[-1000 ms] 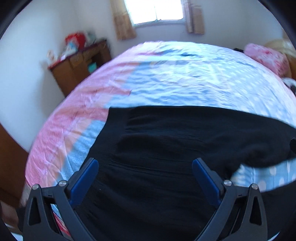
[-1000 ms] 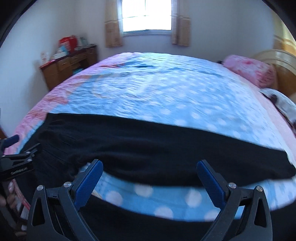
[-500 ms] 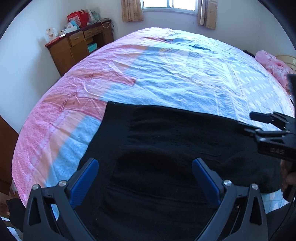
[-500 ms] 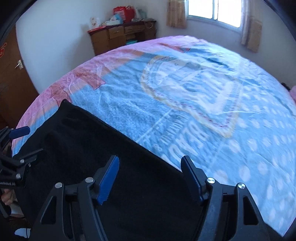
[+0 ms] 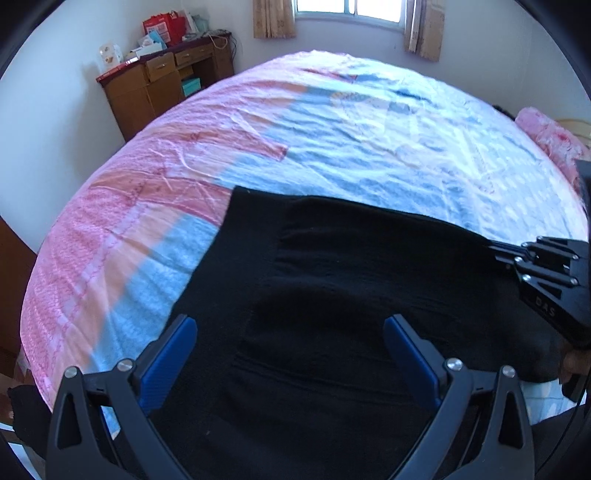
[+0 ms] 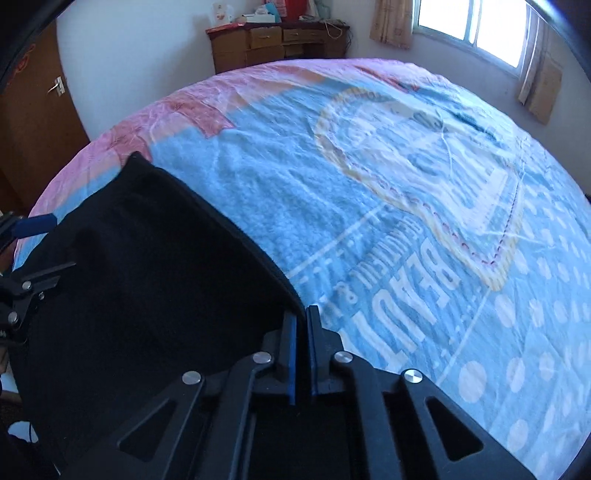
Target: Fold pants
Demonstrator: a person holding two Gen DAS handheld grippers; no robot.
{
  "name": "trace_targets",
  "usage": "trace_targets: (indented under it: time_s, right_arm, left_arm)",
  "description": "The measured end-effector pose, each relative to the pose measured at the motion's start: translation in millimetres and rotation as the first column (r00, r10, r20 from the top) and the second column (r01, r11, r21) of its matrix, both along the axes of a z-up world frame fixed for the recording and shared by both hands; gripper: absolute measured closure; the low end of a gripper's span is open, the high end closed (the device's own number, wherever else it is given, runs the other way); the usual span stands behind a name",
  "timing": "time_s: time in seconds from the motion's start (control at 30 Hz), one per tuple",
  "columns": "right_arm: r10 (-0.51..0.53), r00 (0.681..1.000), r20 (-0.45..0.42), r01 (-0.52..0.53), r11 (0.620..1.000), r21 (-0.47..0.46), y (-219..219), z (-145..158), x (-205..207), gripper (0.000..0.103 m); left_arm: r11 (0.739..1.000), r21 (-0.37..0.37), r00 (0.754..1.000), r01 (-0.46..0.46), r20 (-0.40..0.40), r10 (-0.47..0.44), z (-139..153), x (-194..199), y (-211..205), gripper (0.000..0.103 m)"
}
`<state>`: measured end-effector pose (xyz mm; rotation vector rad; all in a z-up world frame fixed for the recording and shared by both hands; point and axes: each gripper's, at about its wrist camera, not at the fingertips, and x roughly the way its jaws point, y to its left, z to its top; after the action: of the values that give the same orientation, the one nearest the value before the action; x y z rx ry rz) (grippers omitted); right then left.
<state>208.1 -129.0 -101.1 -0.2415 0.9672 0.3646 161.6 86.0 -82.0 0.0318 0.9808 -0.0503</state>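
Observation:
Black pants (image 5: 332, 295) lie folded across the near part of the bed; they also show at the lower left of the right wrist view (image 6: 147, 277). My left gripper (image 5: 290, 332) is open and empty, hovering just above the black fabric. My right gripper (image 6: 301, 321) is shut on the far edge of the pants, and it shows shut at the right edge of the left wrist view (image 5: 498, 254). The left gripper's blue fingertip (image 6: 37, 223) shows at the left edge of the right wrist view.
The bed (image 5: 369, 140) has a pink and blue dotted cover (image 6: 424, 221). A wooden dresser (image 5: 159, 88) with clutter stands by the far wall. A pink pillow (image 5: 550, 140) lies at the right. A brown door (image 6: 33, 122) and a window (image 6: 480, 33) are visible.
My right gripper's jaws have shut on the edge of the pants. The pants' right part has been folded over to the left onto the rest. The left gripper has stayed open above them.

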Motion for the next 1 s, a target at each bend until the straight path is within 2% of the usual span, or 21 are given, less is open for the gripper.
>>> trace_targets:
  time_s: [0.1, 0.23, 0.33, 0.5, 0.6, 0.7, 0.8, 0.87, 0.97, 1.0]
  right_arm:
    - [0.001, 0.998, 0.067, -0.003, 1.000, 0.022, 5.4, 24.5, -26.8, 0.098]
    - [0.062, 0.987, 0.147, -0.065, 0.998, 0.012, 23.8, 46.6, -79.7, 0.098]
    - [0.118, 0.976, 0.184, -0.114, 0.993, -0.032, 42.3, 46.5, -121.7, 0.098]
    - [0.217, 0.945, 0.245, -0.187, 0.972, -0.140, 71.9, 24.5, -184.9, 0.098]
    - [0.263, 0.931, 0.254, -0.222, 0.959, -0.179, 86.9, 9.9, -208.1, 0.098]
    - [0.289, 0.926, 0.243, -0.246, 0.950, -0.193, 97.7, -3.4, -221.4, 0.098]
    - [0.287, 0.926, 0.245, -0.247, 0.952, -0.182, 100.8, -5.1, -229.2, 0.098]
    - [0.236, 0.938, 0.254, -0.212, 0.970, -0.118, 93.1, 6.9, -222.9, 0.098]
    - [0.108, 0.964, 0.244, -0.135, 0.986, 0.097, 65.7, 37.1, -194.4, 0.097]
    - [0.057, 0.970, 0.236, -0.095, 0.984, 0.152, 57.5, 46.1, -180.6, 0.091]
  left_arm:
    - [1.000, -0.026, 0.999, -0.005, 0.031, 0.006, 8.3, -14.0, 11.7, 0.000]
    - [0.993, -0.121, 0.999, 0.001, 0.053, 0.005, 17.2, -32.6, 31.8, 0.000]
    - [0.987, -0.159, 0.998, 0.005, 0.063, 0.005, 22.1, -42.2, 40.0, 0.000]
    - [0.971, -0.239, 0.999, 0.010, 0.051, 0.002, 27.0, -50.3, 45.7, 0.000]
    - [0.977, -0.211, 0.998, 0.025, 0.054, -0.014, 27.5, -46.6, 36.0, 0.000]
    - [0.987, -0.156, 0.999, 0.035, 0.021, -0.032, 26.6, -32.3, 22.1, 0.000]
    - [0.994, -0.110, 0.999, -0.012, 0.038, 0.017, 31.6, -25.2, 19.4, 0.000]
    - [0.992, -0.127, 0.997, -0.027, 0.062, 0.035, 35.9, -28.1, 27.5, 0.000]
    - [0.990, -0.132, 0.993, -0.056, 0.091, 0.069, 40.1, -33.5, 39.3, 0.000]
    - [0.990, -0.132, 0.994, -0.055, 0.092, 0.067, 40.4, -33.7, 41.4, 0.000]
